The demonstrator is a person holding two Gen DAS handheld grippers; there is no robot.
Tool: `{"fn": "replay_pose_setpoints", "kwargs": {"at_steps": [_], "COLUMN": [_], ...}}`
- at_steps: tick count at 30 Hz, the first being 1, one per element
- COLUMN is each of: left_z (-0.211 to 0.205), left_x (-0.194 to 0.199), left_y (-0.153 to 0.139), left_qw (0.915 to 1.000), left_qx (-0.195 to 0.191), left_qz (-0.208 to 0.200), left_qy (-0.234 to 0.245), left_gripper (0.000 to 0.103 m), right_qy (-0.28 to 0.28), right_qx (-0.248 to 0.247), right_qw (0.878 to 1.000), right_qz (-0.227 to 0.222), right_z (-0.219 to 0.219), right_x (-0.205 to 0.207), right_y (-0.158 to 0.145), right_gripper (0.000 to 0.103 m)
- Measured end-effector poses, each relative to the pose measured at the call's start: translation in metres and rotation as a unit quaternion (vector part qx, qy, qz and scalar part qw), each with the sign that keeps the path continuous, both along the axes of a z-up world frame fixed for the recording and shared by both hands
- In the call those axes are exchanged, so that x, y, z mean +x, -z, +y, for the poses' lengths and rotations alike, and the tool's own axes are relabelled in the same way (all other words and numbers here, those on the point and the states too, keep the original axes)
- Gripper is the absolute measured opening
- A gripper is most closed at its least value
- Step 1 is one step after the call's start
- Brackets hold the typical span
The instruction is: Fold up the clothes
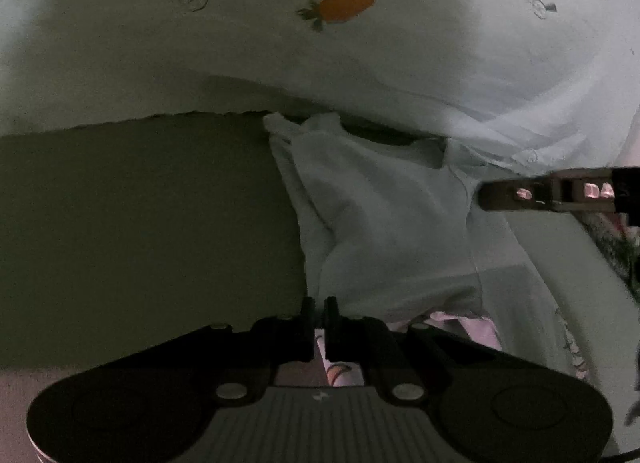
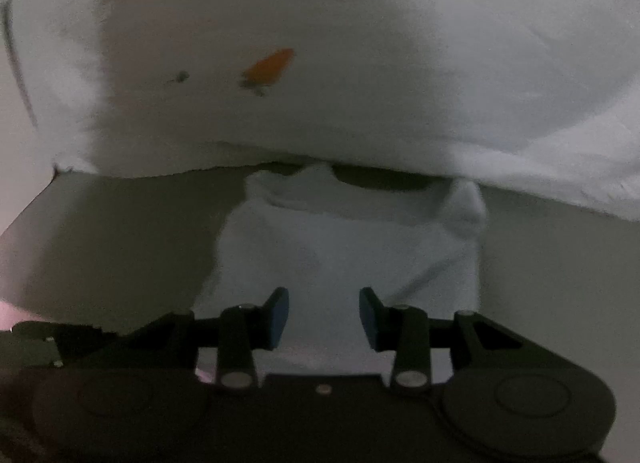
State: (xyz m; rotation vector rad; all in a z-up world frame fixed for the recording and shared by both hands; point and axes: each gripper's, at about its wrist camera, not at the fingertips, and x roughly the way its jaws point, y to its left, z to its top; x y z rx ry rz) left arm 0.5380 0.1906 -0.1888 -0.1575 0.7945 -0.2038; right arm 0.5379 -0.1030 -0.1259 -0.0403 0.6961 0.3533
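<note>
In the left wrist view my left gripper (image 1: 319, 313) sat at the near edge, its two black fingers drawn together with only a sliver between them. I could not make out any cloth pinched there; the pale garment (image 1: 384, 223) began just to the right of the tips and ran away toward the far side, wrinkled and bunched. Its far end slipped under a large white sheet (image 1: 360, 63) printed with a carrot (image 1: 340, 9), so that part was hidden. To the left lay a dull green surface (image 1: 140, 215), dim and featureless. At the right edge my right gripper (image 1: 484, 195) came in sideways, cut off by the frame, one finger resting at the garment's edge; some letters on it were too blurred to read. Something pinkish (image 1: 460, 323) under the garment's near edge was too dark to identify.

In the right wrist view, which was blurred, my right gripper (image 2: 324, 313) stood partly spread, its blue pads (image 2: 279, 313) apart. The garment (image 2: 348, 247) lay between and beyond them, but I could not tell whether the pads pressed on it. Its far end again vanished beneath the sheet (image 2: 360, 23), where a smeared carrot (image 2: 272, 67) showed. The green surface (image 2: 120, 239) flanked both sides.
</note>
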Motion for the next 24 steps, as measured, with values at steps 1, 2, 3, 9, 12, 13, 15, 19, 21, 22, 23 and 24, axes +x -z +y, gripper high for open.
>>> {"fn": "replay_pose_setpoints", "kwargs": {"at_steps": [1,2,3,9,12,13,15,19,21,22,23,24], "left_z": [0.003,0.007,0.011,0.034,0.045,0.049,0.056,0.067,0.07,0.071,0.071,0.069], "left_x": [-0.001,-0.002,-0.003,-0.012,-0.01,-0.009,-0.008,-0.005,-0.004,-0.004,-0.004,-0.004], "left_y": [0.0,0.001,0.003,0.005,0.004,0.004,0.003,0.005,0.006,0.006,0.005,0.004], "left_qw": [0.9999,0.9997,0.9992,0.9961,0.9934,0.9922,0.9907,0.9884,0.9863,0.9856,0.9854,0.9857], "left_qx": [-0.009,-0.02,-0.032,-0.067,-0.082,-0.087,-0.091,-0.103,-0.115,-0.119,-0.119,-0.117], "left_qz": [0.003,0.006,0.011,0.024,0.028,0.029,0.029,0.03,0.033,0.035,0.036,0.038], "left_qy": [-0.007,-0.014,-0.023,-0.053,-0.076,-0.084,-0.097,-0.107,-0.113,-0.115,-0.116,-0.115], "left_gripper": [0.005,0.005,0.005,0.004,0.004,0.004,0.004,0.005,0.005,0.006,0.007,0.011], "right_qy": [-0.015,-0.03,-0.047,-0.11,-0.135,-0.139,-0.142,-0.163,-0.16,-0.159,-0.158,-0.158], "right_qx": [-0.006,-0.012,-0.018,-0.072,-0.089,-0.097,-0.108,-0.019,-0.004,-0.022,-0.031,-0.026], "right_qw": [1.0,0.999,0.999,0.991,0.987,0.986,0.984,0.986,0.985,0.985,0.985,0.986], "right_qz": [-0.002,-0.005,-0.008,-0.006,-0.01,-0.011,-0.008,0.039,0.06,0.059,0.055,0.048], "right_z": [0.01,0.019,0.028,0.083,0.101,0.106,0.112,0.102,0.102,0.104,0.105,0.102], "right_x": [0.003,0.006,0.009,0.027,0.028,0.029,0.031,0.037,0.038,0.036,0.034,0.029], "right_y": [0.0,0.0,0.001,0.018,0.031,0.035,0.041,0.036,0.039,0.042,0.043,0.039], "right_gripper": [0.04,0.04,0.04,0.052,0.039,0.016,0.006,0.0,0.002,0.002,0.003,0.004]}}
